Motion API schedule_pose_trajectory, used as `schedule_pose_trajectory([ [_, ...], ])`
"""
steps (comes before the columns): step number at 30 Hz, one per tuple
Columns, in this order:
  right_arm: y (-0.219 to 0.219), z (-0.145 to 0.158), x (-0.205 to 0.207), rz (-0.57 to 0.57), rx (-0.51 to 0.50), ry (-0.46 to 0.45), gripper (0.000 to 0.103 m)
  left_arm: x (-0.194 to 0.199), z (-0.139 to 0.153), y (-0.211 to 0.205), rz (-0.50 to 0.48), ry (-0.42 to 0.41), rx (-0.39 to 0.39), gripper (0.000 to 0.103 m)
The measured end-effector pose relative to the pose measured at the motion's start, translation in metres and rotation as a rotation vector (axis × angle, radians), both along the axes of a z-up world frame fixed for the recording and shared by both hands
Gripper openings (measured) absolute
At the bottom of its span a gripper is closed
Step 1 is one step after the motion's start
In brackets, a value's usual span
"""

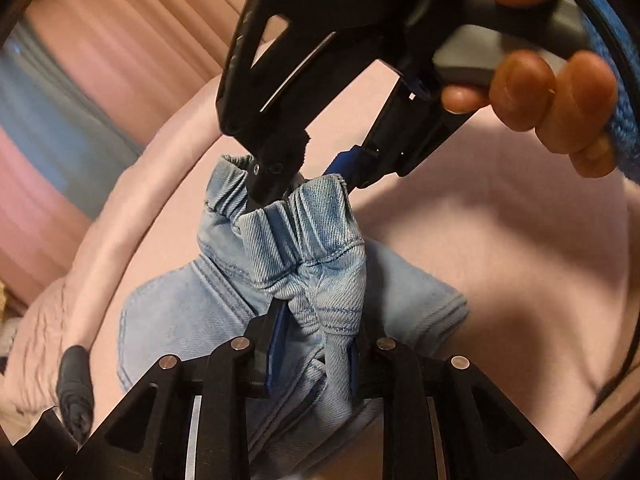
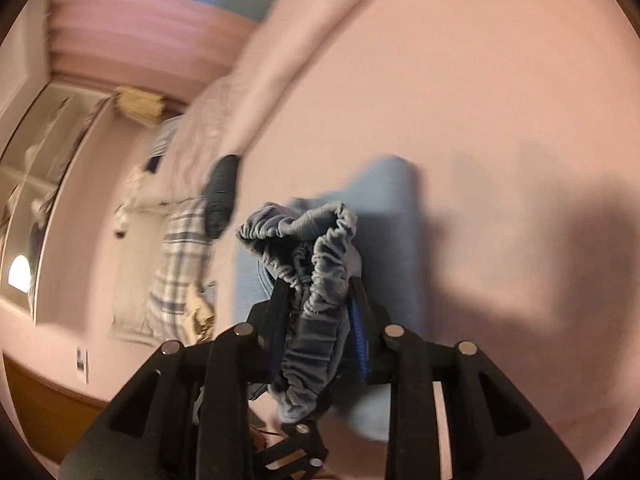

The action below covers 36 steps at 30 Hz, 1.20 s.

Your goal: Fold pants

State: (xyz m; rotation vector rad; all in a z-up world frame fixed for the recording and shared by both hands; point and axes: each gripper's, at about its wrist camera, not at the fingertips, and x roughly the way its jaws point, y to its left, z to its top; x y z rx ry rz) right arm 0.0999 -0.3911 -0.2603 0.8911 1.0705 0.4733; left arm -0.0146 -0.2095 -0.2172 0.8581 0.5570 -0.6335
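1. Light-blue denim pants (image 1: 304, 264) hang bunched between two hand-held grippers above a pink bedspread (image 1: 500, 240), the lower part of the garment draped on the bed below.
2. The left gripper (image 1: 310, 354) pinches a thick fold of denim near the waistband, its blue pads pressed against the cloth on both sides.
3. The right gripper (image 1: 280, 188), seen from the left wrist camera reaching in from above with the person's hand (image 1: 552, 96) on its handle, bites the gathered elastic waistband (image 2: 320, 256); its own camera shows the ruched band clamped between its fingers (image 2: 316, 320).
4. The two grips sit close together on the same waist edge, the right one farther along the left gripper's line of sight; the pants' long axis appears to run down and away from both, so the coming move likely depends on drawing the grips apart to stretch the waist.
5. The legs and hems are cut off or hidden, and the right view is motion-blurred. A dark rolled item (image 1: 74, 392) lies on the bed, its identity unclear.
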Motion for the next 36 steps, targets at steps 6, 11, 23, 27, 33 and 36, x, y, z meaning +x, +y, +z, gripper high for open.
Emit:
schedule_pose_trajectory([
  [6,0.000,-0.009,0.002,0.005,0.059,-0.001,0.030,-0.006,0.030,0.029,0.015,0.106,-0.111,0.025],
  [11,0.017,0.003,-0.002,0.066,0.060,-0.051,0.029,-0.003,0.068,0.077,0.055,0.147,-0.307,0.025],
  [23,0.005,-0.021,-0.002,-0.004,0.027,0.033,0.033,0.067,0.040,0.102,0.282,0.239,-0.318,0.025],
  [27,-0.005,0.010,-0.015,-0.041,-0.141,-0.007,0.038,0.067,0.036,0.099,0.273,0.248,-0.333,0.025],
  [33,0.014,0.085,-0.026,-0.005,-0.281,-0.256,0.033,0.068,0.042,0.094,0.260,0.274,-0.337,0.025],
  [36,0.040,0.087,-0.010,0.081,-0.286,-0.279,0.025,0.064,0.043,0.102,0.259,0.297,-0.369,0.025],
])
